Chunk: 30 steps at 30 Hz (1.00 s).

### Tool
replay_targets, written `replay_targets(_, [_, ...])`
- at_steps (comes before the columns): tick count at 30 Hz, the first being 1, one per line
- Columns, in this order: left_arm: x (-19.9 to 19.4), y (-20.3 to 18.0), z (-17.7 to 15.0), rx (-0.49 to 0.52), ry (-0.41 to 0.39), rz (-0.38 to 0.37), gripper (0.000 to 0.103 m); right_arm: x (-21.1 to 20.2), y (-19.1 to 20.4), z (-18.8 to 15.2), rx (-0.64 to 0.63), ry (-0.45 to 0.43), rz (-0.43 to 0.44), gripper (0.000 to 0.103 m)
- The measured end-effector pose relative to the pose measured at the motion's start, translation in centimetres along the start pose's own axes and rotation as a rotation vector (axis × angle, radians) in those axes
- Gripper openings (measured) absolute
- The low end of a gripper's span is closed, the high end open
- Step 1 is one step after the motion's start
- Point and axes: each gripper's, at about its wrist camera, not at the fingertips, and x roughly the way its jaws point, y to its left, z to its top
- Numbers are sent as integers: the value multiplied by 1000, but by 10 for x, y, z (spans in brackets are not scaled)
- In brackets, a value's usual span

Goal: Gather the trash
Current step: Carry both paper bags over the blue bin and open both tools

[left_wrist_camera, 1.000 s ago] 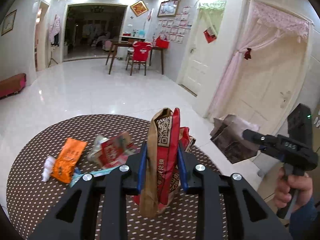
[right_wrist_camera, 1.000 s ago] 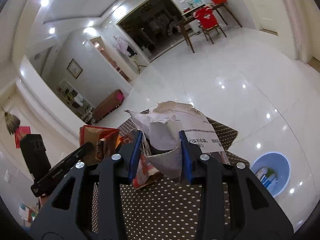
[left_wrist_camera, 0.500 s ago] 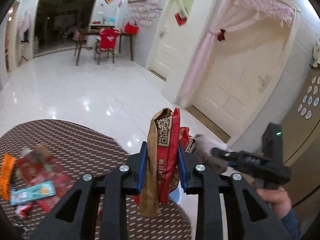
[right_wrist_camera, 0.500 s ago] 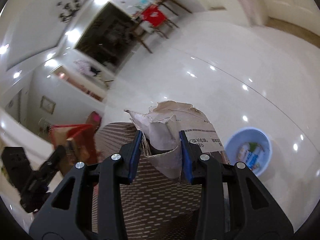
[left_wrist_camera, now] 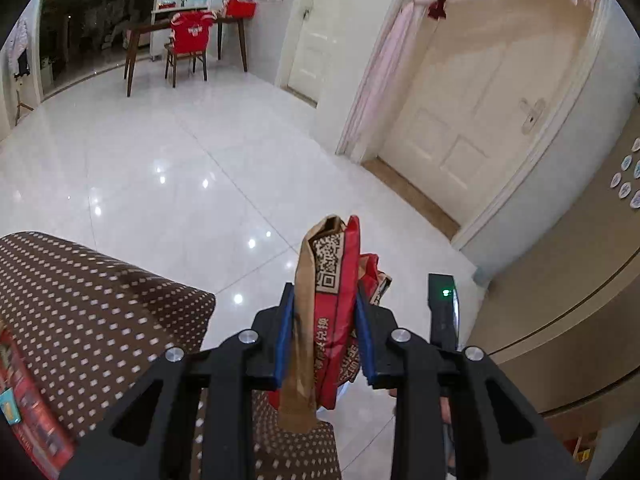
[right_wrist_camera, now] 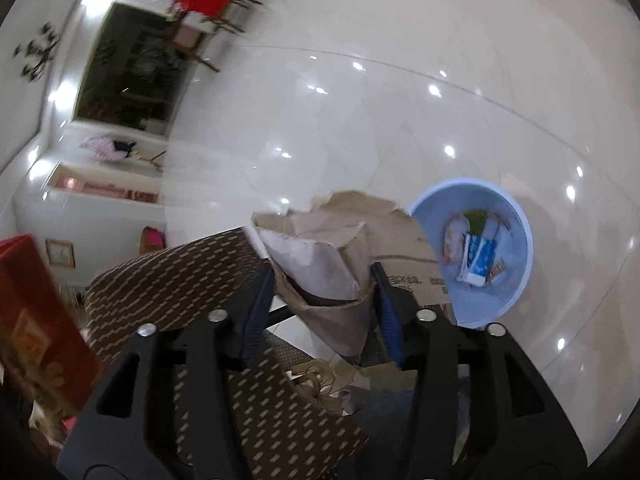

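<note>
My left gripper (left_wrist_camera: 323, 334) is shut on a folded red and brown paper bag (left_wrist_camera: 328, 304) with a QR code, held past the edge of the brown dotted table (left_wrist_camera: 100, 304). The right gripper's body shows just to its right in the left wrist view (left_wrist_camera: 442, 308). My right gripper (right_wrist_camera: 322, 312) is shut on a torn brown paper wrapper (right_wrist_camera: 340, 256), held above the floor beside the table edge (right_wrist_camera: 172, 272). A light blue bin (right_wrist_camera: 516, 280) stands on the floor ahead to the right, with several pieces of trash (right_wrist_camera: 476, 248) in it. The red bag shows at the left of the right wrist view (right_wrist_camera: 32, 320).
Red and teal wrappers (left_wrist_camera: 24, 412) lie on the table at the far left. White tiled floor (left_wrist_camera: 160, 168) spreads ahead. A cream door (left_wrist_camera: 480, 120) and a beige cabinet (left_wrist_camera: 568, 280) stand to the right. A wooden table with a red-covered chair (left_wrist_camera: 188, 40) stands far back.
Both grippers have swung right, off the table and toward the floor, with their trash still held. The blue bin has come closer and larger in the right wrist view.
</note>
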Motion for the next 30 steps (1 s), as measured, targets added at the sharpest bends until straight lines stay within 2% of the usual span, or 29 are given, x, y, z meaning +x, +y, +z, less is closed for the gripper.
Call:
replay_targets(2, [16,-5,4,10,26,0,27,1,-12,5,30,-4,-8,82])
replay_targets(3, [24,-8,5,19,39,2,27,-1,-14,7,35,-17,-4,85])
replay_targets(10, [79,-31,7,70,163,8,28,-50,-36,11,61,-134,10,87])
replay_targets(16, [122,-46,8,88,266,-8,32,-105,-33,4,20,-238,10,89])
replay_targets(17, [132,-49,9,94,290,-5,39,-109,-33,4,13,-248,10,90])
replay_targets(18, [138,-50,10,90,309,0,54,-114,-32,3,8,-256,10,91])
replay_targets(19, [141,-48,13,69,314,6,63,-118,-30,2,2,-264,12,92])
replay_targets(20, [142,-47,12,52,301,12,72,-123,-28,1,-7,-273,11,93])
replay_targets(23, [130,-43,18,48,243,54,79,-132,-18,-5,-36,-297,-4,97])
replay_targets(26, [115,-44,19,64,204,72,80,-136,-13,-10,-55,-307,-26,97])
replay_targets(30, [83,-39,17,66,134,94,83,-133,1,-18,-72,-313,-127,97])
